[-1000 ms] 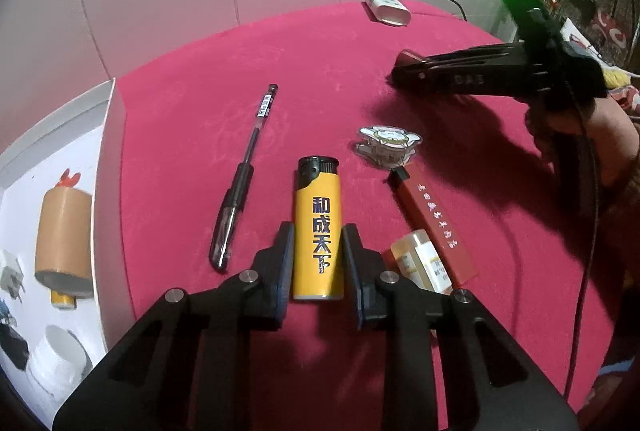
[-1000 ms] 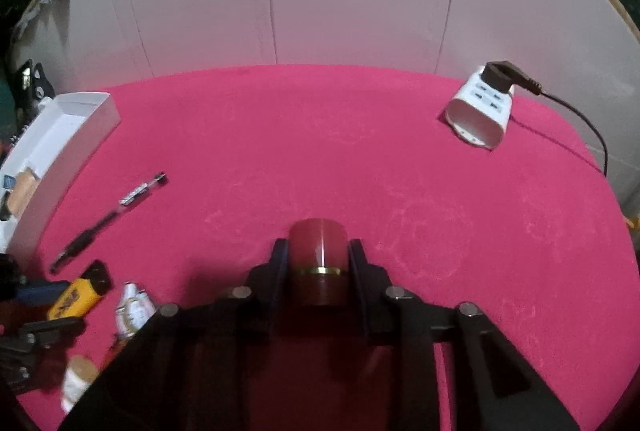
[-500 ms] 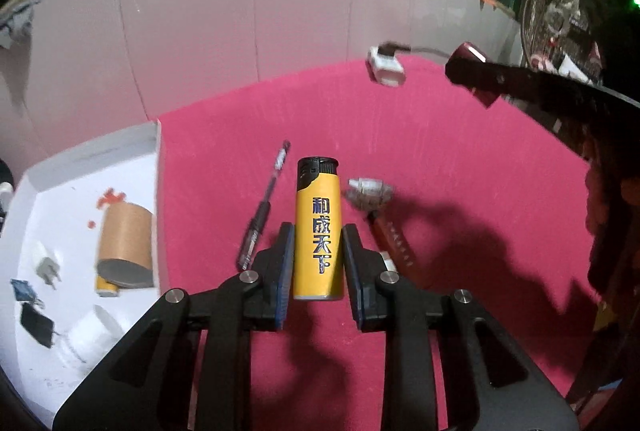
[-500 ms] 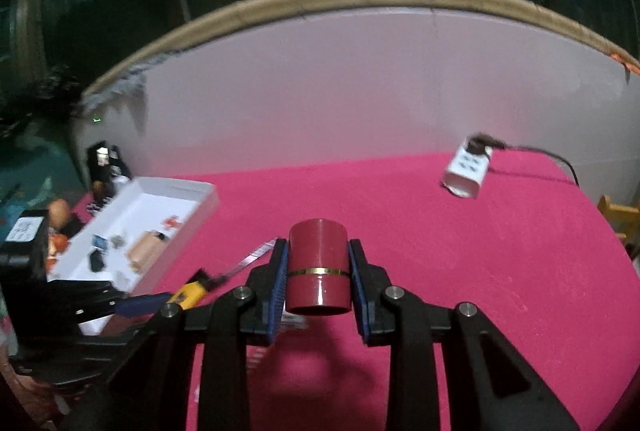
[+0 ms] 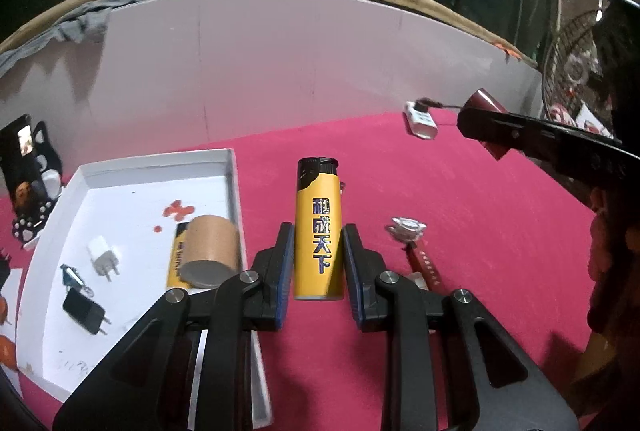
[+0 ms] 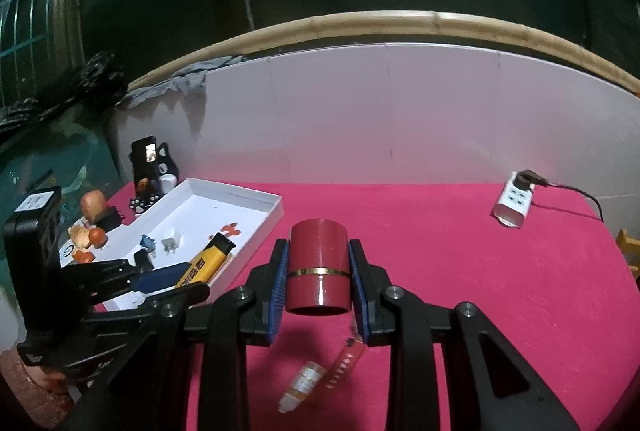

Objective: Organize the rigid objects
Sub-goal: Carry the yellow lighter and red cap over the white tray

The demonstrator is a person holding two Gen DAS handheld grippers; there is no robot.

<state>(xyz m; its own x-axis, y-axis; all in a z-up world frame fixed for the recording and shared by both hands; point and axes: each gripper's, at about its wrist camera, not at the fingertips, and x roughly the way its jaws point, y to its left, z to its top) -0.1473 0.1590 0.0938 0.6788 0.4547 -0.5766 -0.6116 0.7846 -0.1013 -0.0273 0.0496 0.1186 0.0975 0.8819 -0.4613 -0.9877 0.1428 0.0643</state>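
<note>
Left wrist: left gripper (image 5: 318, 263) clamps glossy yellow lighter (image 5: 319, 229) upright above red felt table (image 5: 460, 191), beside white tray (image 5: 132, 167); right wrist: right gripper (image 6: 319, 279) grasps smooth maroon cylinder (image 6: 319, 265), gold-banded.
</note>
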